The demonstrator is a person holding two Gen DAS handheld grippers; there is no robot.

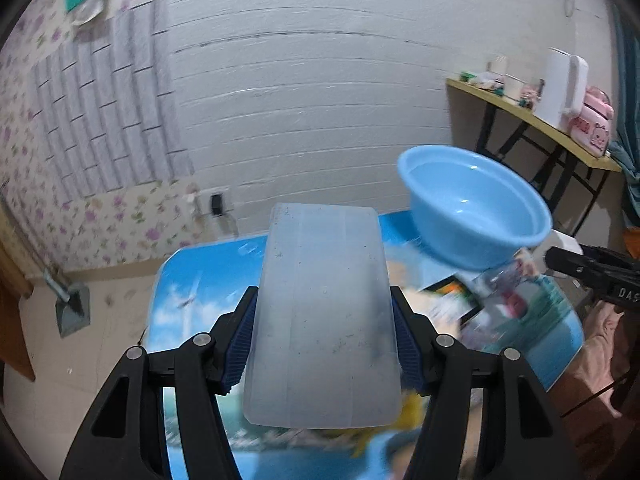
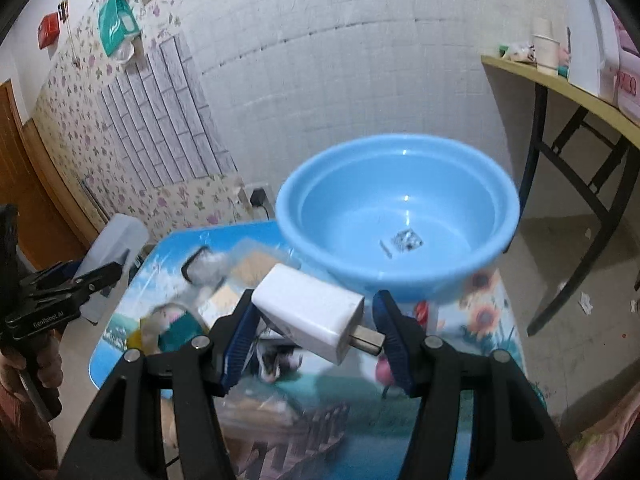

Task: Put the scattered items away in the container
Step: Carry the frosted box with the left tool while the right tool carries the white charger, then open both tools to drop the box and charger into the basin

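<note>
Left gripper: your left gripper (image 1: 324,344) is squeezing a frosty see-through plastic box (image 1: 324,320). Both blue pads (image 1: 240,344) press on its sides. You hold it up in the air over the table (image 1: 192,284).
Right gripper: your right gripper (image 2: 312,340) is holding a white charger plug (image 2: 308,314). One pad touches the plug's white end and the other pad (image 2: 390,344) touches its metal tip. The plug lies tilted across the gap.
Your hand: a bit of your hand (image 2: 16,364) shows at the left edge of the right view, wrapped around the left tool's handle.
Table: it has a bright picture cover with sky, water and sunflowers. It sits below both tools.
Scattered things: small packets and wrappers (image 2: 176,320) lie on the table near the tools. They look blurry, so you cannot tell what each one is.
Blue bowl: the blue bowl (image 2: 400,216) sits at the far side of the table, just past the plug. A small shiny scrap (image 2: 406,239) lies in its bottom.
Far side: a white tiled wall (image 2: 360,60) stands behind the table. A wooden shelf (image 1: 532,120) with cups and a white jug is off to the right.
</note>
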